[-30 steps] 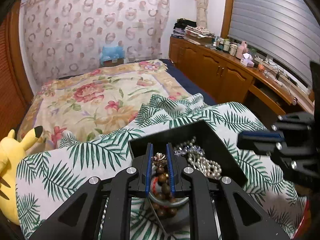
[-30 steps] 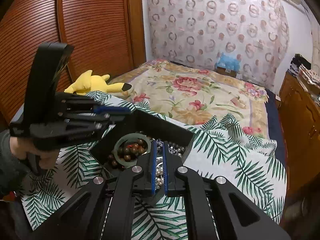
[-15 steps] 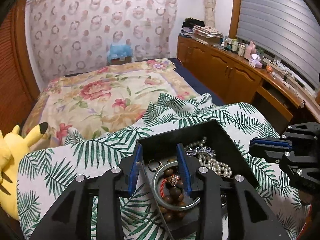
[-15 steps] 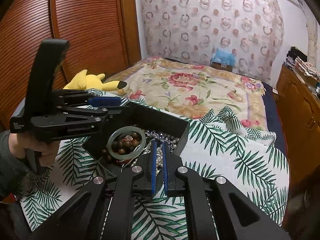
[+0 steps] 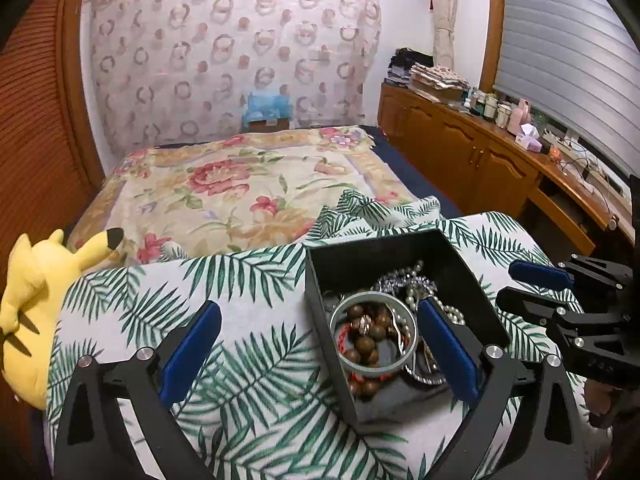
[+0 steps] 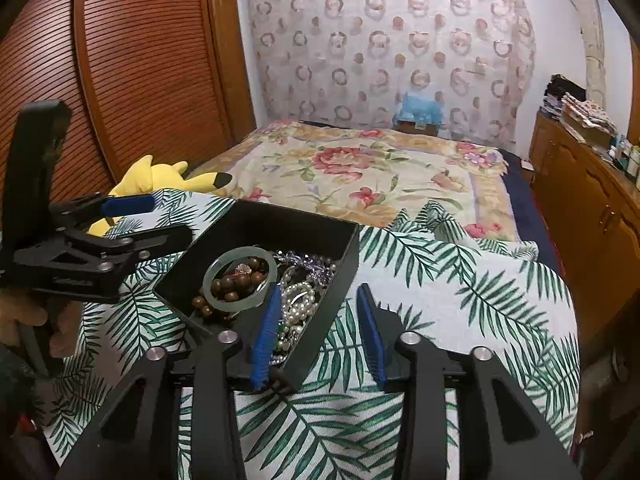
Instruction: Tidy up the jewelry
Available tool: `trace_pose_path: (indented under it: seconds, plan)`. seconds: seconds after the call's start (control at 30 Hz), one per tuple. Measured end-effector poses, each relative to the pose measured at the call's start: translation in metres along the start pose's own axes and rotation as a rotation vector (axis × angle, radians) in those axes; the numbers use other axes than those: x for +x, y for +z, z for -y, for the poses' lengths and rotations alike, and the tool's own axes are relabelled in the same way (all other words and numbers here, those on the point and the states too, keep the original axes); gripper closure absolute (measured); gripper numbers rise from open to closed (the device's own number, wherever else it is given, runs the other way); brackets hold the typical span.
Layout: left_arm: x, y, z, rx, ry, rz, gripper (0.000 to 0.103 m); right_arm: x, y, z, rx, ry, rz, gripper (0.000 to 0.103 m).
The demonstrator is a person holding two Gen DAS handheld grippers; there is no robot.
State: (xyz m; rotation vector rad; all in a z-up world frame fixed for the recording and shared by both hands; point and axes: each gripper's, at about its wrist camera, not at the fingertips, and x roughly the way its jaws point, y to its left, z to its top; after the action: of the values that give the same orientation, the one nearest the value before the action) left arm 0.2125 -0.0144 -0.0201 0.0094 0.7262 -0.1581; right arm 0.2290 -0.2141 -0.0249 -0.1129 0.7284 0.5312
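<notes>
Both grippers empty, so I judge the sorting close to done. My left gripper [image 5: 318, 344] is spread wide, holding nothing; its right pad sits over the black box [image 5: 472, 276] edge, its left pad hangs over the palm-leaf cloth [image 5: 248, 380]. My right gripper [image 6: 320, 330] is also parted and empty, its left pad just over the box's near corner, its right pad outside over the cloth.

From the left wrist, the box sits at about 1 o'clock from the gripper's middle, very near. Inside, nearest me, a pale jade bangle [image 5: 374, 334] lies on top of a wooden bead bracelet [image 5: 366, 346] with a red cord. Just past them at 1 o'clock, a pearl strand [image 5: 416, 292] and a silvery chain tangle fill the far half.

From the right wrist, the bangle is at 10 o'clock, the pearls at 11, both close.

No loose jewelry shows on the cloth. I judge what is left is at most tidying the heap; I see no lid.

Further off: a yellow plush [image 5: 36, 292] at 9 o'clock by the bed edge, then the floral bedspread [image 5: 240, 188] at 12.
</notes>
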Motion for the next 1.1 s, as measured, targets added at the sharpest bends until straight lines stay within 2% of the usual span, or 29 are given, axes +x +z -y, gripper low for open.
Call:
trace_pose_path:
  seconds: [0.07,0.2,0.27,0.37,0.6,0.9,1.1]
  plan:
    - [-0.01,-0.005,0.001,-0.002,0.01,0.008,0.008,-0.006,-0.004,-0.002,0.007,-0.008,0.011,0.045]
    - [-0.026,-0.015,0.001,-0.005,0.027,0.016,0.008,-0.018,-0.013,-0.006,0.027,-0.036,0.031,0.029]
    - [-0.033,-0.022,0.001,-0.007,0.041,0.016,0.008,-0.025,-0.017,-0.009,0.036,-0.056,0.043,0.016]
    - [-0.043,-0.034,0.001,-0.011,0.052,0.016,0.008,-0.034,-0.025,-0.013,0.045,-0.087,0.057,0.005]
    - [-0.071,-0.058,0.008,-0.02,0.073,0.037,0.008,-0.057,-0.046,-0.026,0.076,-0.134,0.089,0.003]
    - [-0.129,-0.072,0.023,-0.012,0.083,0.108,0.008,-0.124,-0.06,-0.046,0.093,-0.172,0.218,0.003]
    - [-0.159,-0.076,0.025,-0.024,0.091,0.146,0.008,-0.151,-0.062,-0.05,0.103,-0.174,0.268,0.003]
